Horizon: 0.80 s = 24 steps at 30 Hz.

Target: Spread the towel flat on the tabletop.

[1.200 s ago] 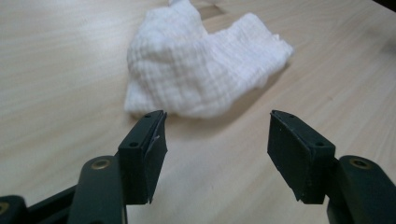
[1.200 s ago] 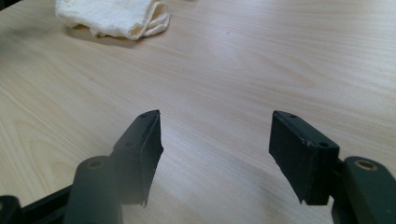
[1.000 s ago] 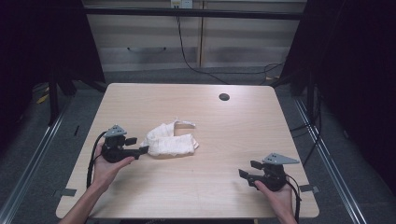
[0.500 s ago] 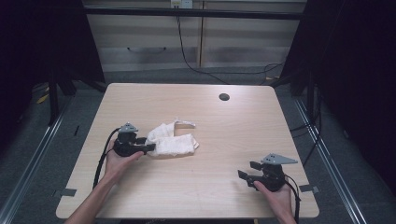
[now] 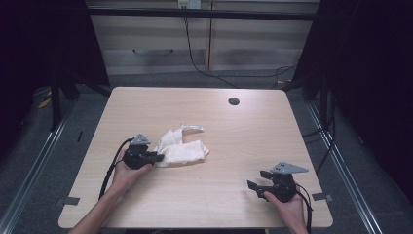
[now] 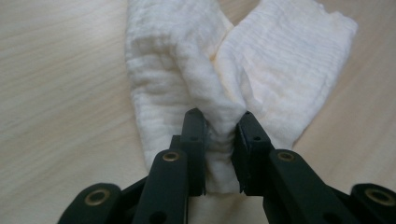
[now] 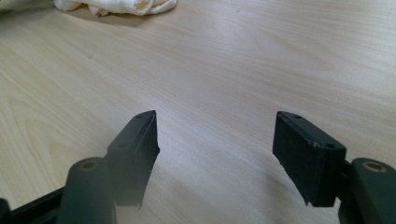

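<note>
A crumpled white cloth (image 5: 181, 148) lies on the light wooden bench (image 5: 229, 131), a little left of the middle and slightly toward the near edge. It is folded into two thick lobes that spread apart toward the far side, with a thin strip poking out at its far end.

The left claw (image 5: 157, 158) sits at the cloth's near-left end, held in the person's left hand (image 5: 125, 170), whose forearm comes in from the near-left corner. Its jaws have just been closing, and a bunched ridge of the fabric is between them. In the left gripper view the left claw (image 6: 219, 140) has both black pads pressed into the cloth (image 6: 233, 70) where the two lobes meet, so it is clenched on the fabric, which puckers up between the pads. The rest of the cloth lies flat on the bench.

The right claw (image 5: 257, 181) is near the right near corner of the bench, well apart from the cloth, in the person's right hand (image 5: 290, 207). In the right gripper view the right claw (image 7: 217, 154) has its jaws spread wide with only bare bench between them: released and holding nothing. The edge of the cloth (image 7: 121, 5) shows far off at that view's top.

A small dark round hole (image 5: 234, 101) sits in the bench near its far edge, right of the middle.
</note>
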Each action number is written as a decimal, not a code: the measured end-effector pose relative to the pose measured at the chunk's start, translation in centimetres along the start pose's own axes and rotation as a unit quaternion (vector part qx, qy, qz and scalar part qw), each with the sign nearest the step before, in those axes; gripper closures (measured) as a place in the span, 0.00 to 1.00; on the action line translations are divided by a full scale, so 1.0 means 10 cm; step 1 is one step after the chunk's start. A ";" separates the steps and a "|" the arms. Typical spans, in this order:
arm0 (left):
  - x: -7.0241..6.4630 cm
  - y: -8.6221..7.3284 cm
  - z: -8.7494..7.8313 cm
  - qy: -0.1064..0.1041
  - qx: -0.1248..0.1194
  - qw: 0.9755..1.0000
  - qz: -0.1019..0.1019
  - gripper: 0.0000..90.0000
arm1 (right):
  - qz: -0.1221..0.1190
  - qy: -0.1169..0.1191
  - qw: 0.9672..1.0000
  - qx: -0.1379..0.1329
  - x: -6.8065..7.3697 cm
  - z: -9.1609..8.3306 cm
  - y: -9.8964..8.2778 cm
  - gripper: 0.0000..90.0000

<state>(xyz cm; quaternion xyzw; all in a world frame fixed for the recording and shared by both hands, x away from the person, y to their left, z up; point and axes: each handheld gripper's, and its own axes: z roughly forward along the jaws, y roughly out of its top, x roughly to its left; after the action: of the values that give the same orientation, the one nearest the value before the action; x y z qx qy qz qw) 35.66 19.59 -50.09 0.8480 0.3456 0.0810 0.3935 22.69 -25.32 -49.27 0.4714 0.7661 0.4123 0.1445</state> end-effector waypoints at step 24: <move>-0.66 -0.31 -0.24 -0.038 0.010 0.999 0.036 0.83 | 0.001 -0.009 1.000 -0.011 0.01 -0.05 0.00 0.35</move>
<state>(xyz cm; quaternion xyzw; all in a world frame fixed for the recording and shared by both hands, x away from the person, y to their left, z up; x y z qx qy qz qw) 28.10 18.13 -49.85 0.8661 0.3007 0.0596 0.3948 22.39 -25.47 -48.95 0.4739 0.7601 0.4165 0.1559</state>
